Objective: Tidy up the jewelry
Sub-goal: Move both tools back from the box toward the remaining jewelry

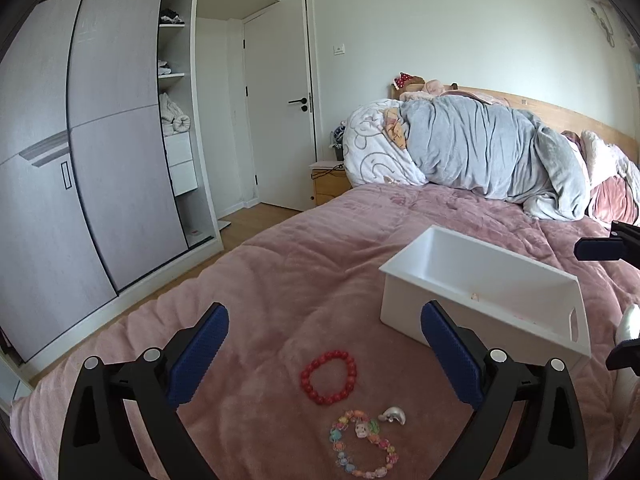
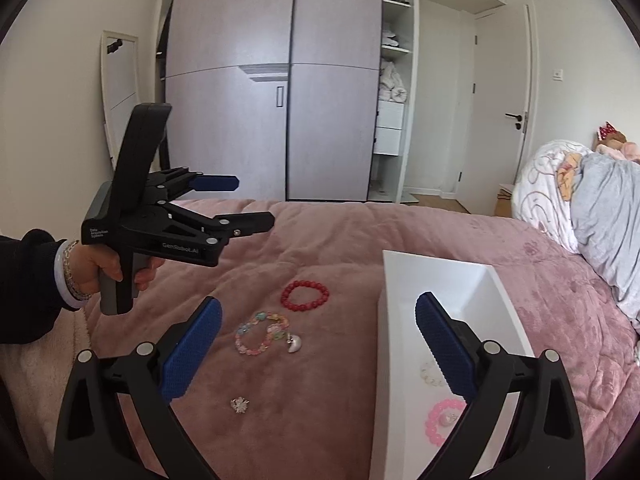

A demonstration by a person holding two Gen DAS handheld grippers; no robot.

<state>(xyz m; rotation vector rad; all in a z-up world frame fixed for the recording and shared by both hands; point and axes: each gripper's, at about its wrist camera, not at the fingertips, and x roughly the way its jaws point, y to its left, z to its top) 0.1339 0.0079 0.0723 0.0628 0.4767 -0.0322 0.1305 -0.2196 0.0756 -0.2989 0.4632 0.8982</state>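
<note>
- Remaining on the pink bedspread [image 1: 280,264], beside the white bin [image 1: 404,268]: red bead bracelet [image 1: 329,377], pastel charm bracelet [image 1: 362,446].
- Left gripper [image 1: 324,356]: jaws wide apart, empty, above the red bracelet.
- Right gripper [image 2: 318,344]: likewise apart, empty.
- Next: lower, close, transfer to bin.

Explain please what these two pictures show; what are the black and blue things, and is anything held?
No robot here: a person holds a hand tool with two blue-padded fingers in each hand, each with a camera looking forward. One picture is from the left tool, the other from the right tool, which also sees the left hand. Both tools are open and hold nothing. On the pink blanket lie a red bracelet, a colourful bracelet, a silver charm and a small brooch. The white box contains a pink bracelet and a pearl one.
</note>
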